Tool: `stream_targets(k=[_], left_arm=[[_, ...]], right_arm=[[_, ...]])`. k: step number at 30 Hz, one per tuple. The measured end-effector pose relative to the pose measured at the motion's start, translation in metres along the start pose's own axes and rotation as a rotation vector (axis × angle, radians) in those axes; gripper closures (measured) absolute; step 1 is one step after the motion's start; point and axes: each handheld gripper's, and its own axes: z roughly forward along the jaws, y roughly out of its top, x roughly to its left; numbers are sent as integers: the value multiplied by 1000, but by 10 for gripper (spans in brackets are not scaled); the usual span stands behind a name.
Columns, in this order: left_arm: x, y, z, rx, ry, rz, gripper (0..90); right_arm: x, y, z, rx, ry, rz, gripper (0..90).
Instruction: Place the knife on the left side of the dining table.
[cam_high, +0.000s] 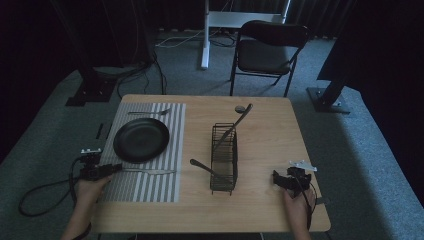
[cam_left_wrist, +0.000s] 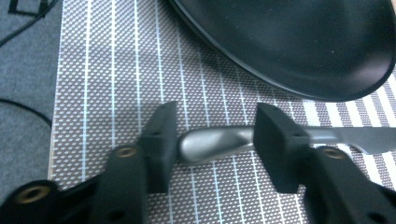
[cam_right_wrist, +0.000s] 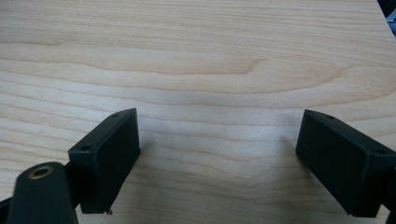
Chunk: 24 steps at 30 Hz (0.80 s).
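High view: The rectangular light wooden table (cam_high: 260, 200) carries a grey striped woven placemat (cam_high: 145, 187) on its left half. A round black plate (cam_high: 141, 139) sits on the placemat. A silver metal fork (cam_high: 150, 112) lies on the placemat beyond the plate. A silver metal table knife (cam_high: 150, 171) lies on the placemat just in front of the plate, handle toward the left edge. The left gripper (cam_high: 116, 168) is at the knife's handle end, held by the person's left hand (cam_high: 90, 187). A black wire cutlery basket (cam_high: 223, 159) stands at mid-table; two dark utensil handles lean out of it. The right gripper (cam_high: 277, 178) rests near the front right corner, held by the right hand (cam_high: 297, 207), well apart from the basket. A dark folding chair (cam_high: 267, 50) stands on the carpet beyond the table.

Left gripper view: The knife handle (cam_left_wrist: 215, 144) lies flat on the placemat (cam_left_wrist: 116, 70), crossing between the two black jaws. The jaws are partly spread; a narrow gap separates the handle's rounded end from the left jaw. The handle runs behind the right jaw, so contact there cannot be determined. The plate's rim (cam_left_wrist: 243, 70) is just beyond the handle.

Right gripper view: The jaws stand wide apart above bare wooden tabletop (cam_right_wrist: 196, 70), with nothing between them.
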Motion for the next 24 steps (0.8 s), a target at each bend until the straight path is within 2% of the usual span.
stream_targets(k=[6, 7, 13, 14, 21, 24], left_arm=[[-5, -1, -7, -9, 40, 30, 446], [-8, -5, -11, -13, 42, 38, 418], [-21, -20, -19, -27, 57, 99, 389], [-23, -23, -21, -33, 48, 105, 389], [-37, -35, -23, -45, 58, 136, 202], [-42, -43, -21, -56, 45, 156, 186]], right_arm=[[0, 0, 0, 0, 0, 0, 126], [0, 0, 0, 0, 0, 0, 127], [0, 0, 0, 0, 0, 1, 126], [0, 0, 0, 0, 0, 1, 126], [0, 0, 0, 1, 0, 1, 126], [0, 0, 0, 1, 0, 2, 126]])
